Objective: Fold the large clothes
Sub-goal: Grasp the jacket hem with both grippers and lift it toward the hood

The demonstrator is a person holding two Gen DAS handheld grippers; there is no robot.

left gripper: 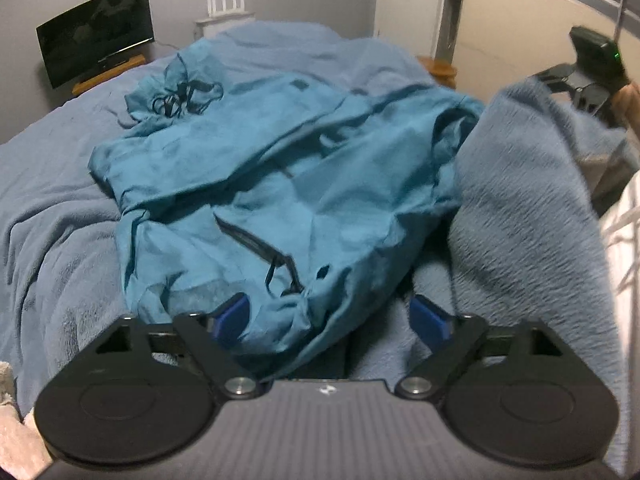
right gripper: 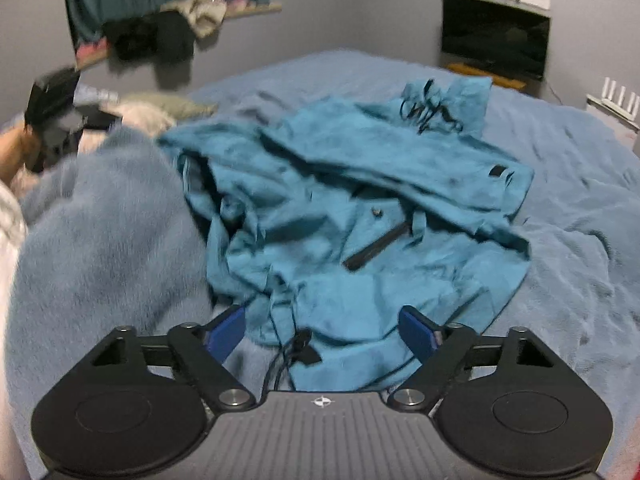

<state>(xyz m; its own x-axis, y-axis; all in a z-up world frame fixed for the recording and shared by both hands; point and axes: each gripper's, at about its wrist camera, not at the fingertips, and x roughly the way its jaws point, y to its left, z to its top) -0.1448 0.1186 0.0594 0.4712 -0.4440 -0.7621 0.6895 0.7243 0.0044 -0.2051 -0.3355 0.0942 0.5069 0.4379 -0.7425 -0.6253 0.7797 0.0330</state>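
A teal jacket (left gripper: 280, 184) with black zips and drawcords lies crumpled on a blue fleece blanket (left gripper: 52, 200) that covers the bed. My left gripper (left gripper: 330, 316) is open, its blue pads on either side of the jacket's near hem. My right gripper (right gripper: 322, 330) is open too, over the jacket (right gripper: 360, 208) at its near hem and a black cord end (right gripper: 302, 344). Each gripper also shows in the other's view: the right one (left gripper: 576, 84) at far right, the left one (right gripper: 80, 124) at far left, both behind a raised blanket fold.
A raised hump of blanket (left gripper: 528, 184) stands beside the jacket. A dark TV (left gripper: 96, 32) on a wooden stand and a white router (left gripper: 226, 8) are by the far wall. Clothes pile on a shelf (right gripper: 176, 28). A white cloth (left gripper: 624, 216) lies at the bed edge.
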